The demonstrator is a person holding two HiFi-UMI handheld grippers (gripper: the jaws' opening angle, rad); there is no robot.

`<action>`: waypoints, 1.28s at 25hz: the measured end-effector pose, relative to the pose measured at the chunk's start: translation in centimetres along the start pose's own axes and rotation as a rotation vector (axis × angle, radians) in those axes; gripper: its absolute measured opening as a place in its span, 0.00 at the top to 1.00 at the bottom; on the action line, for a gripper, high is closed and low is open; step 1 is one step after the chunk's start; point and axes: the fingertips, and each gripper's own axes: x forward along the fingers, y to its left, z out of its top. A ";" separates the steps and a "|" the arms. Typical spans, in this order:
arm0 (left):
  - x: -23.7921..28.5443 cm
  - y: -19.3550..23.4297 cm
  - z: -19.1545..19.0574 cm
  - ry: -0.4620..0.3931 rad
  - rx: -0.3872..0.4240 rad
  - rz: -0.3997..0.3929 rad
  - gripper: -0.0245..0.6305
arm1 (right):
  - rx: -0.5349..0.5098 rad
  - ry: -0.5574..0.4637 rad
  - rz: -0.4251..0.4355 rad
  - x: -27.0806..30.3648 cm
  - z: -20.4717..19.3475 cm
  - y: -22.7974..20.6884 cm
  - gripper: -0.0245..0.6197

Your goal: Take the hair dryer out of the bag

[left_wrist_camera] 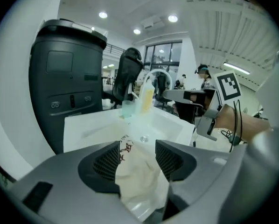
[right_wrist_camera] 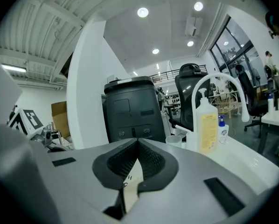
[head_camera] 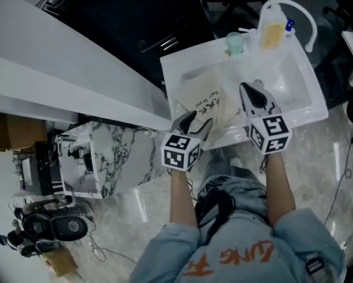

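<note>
Open-plan office or lab floor, not a home. Recessed ceiling lights (right_wrist_camera: pixel 142 12), tall windows (right_wrist_camera: pixel 233 45), swivel chairs (right_wrist_camera: pixel 188 94) and a desk (right_wrist_camera: pixel 275 118) in the background. White sink (head_camera: pixel 182 63) with faucet (head_camera: pixel 303 16) and soap bottle (right_wrist_camera: pixel 207 125) set up among them. Loose cables (head_camera: pixel 342 181) and black gear (head_camera: pixel 43 229) on a polished floor (head_camera: pixel 135 211); cardboard box (right_wrist_camera: pixel 59 118) beside a white pillar (right_wrist_camera: pixel 86 92).

Reaches forward, forearms (head_camera: pixel 279 184) side by side — holds left gripper (head_camera: pixel 194 121) tilted down, jaws wide apart; pinches the bag (head_camera: pixel 207 99) edge in the near-level right gripper (head_camera: pixel 253 94).
</note>
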 end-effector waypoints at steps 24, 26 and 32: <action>3.3 -0.3 -7.9 0.258 -0.141 0.018 0.93 | 0.046 0.160 0.049 0.4 -7.8 0.6 0.96; 3.1 -0.3 -7.6 0.243 -0.152 0.012 0.94 | 0.036 0.164 0.054 0.2 -7.9 0.5 0.96; 2.3 0.7 -4.4 0.128 -0.229 0.000 0.94 | 0.017 0.186 0.083 -0.2 -8.1 0.4 0.96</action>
